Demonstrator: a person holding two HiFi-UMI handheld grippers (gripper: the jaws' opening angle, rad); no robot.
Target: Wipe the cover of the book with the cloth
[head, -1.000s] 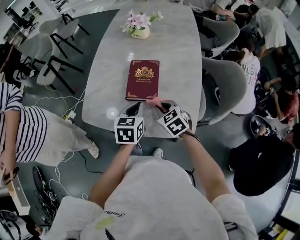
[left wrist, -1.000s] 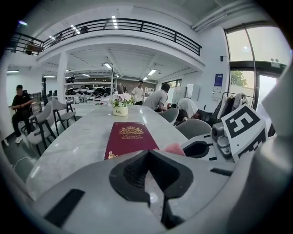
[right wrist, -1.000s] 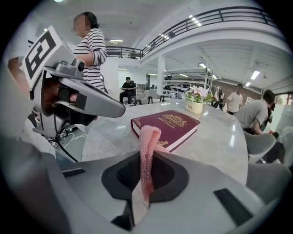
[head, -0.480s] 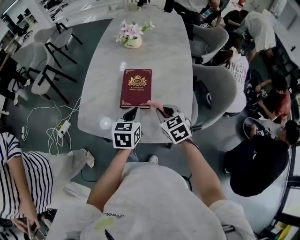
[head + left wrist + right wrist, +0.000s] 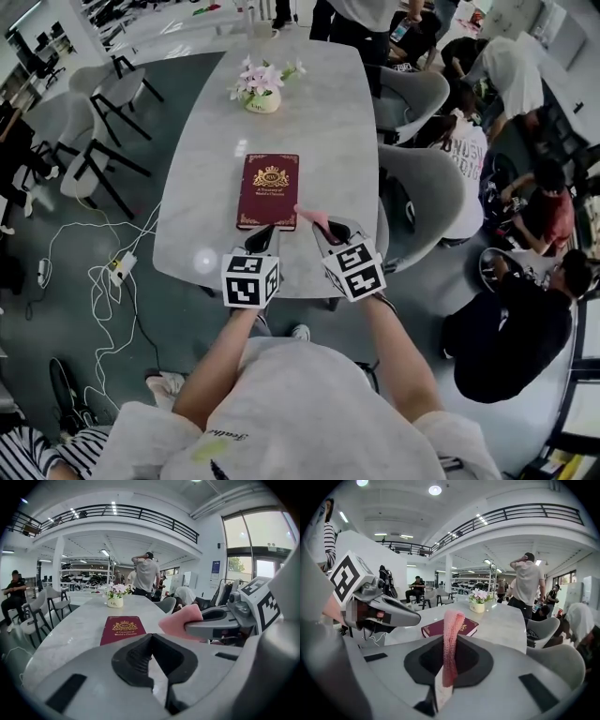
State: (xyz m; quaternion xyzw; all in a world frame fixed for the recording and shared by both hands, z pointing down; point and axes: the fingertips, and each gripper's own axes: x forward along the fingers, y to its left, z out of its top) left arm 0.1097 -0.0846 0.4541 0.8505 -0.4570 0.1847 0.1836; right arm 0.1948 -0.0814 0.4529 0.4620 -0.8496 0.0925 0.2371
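A dark red book (image 5: 268, 190) with gold print lies closed on the grey marble table (image 5: 328, 122), also seen as the book (image 5: 123, 629) and the book (image 5: 468, 627). My right gripper (image 5: 323, 226) is shut on a pink cloth (image 5: 308, 215), which stands up between its jaws as the cloth (image 5: 451, 630), just off the book's near right corner. My left gripper (image 5: 262, 238) hovers at the book's near edge with its jaws together and nothing in them, the left gripper (image 5: 151, 637). The right gripper (image 5: 211, 626) and the cloth (image 5: 180, 619) show to its right.
A vase of pink flowers (image 5: 262, 88) stands beyond the book. Grey chairs (image 5: 431, 178) line the table's right side, with several seated people behind them. More chairs (image 5: 94, 141) and floor cables (image 5: 112, 272) lie on the left. A standing person (image 5: 146, 576) is at the table's far end.
The head view has shifted, so the table sits lower in frame. Both grippers stay at the book's near edge. The person in the striped shirt on the left has almost left the view.
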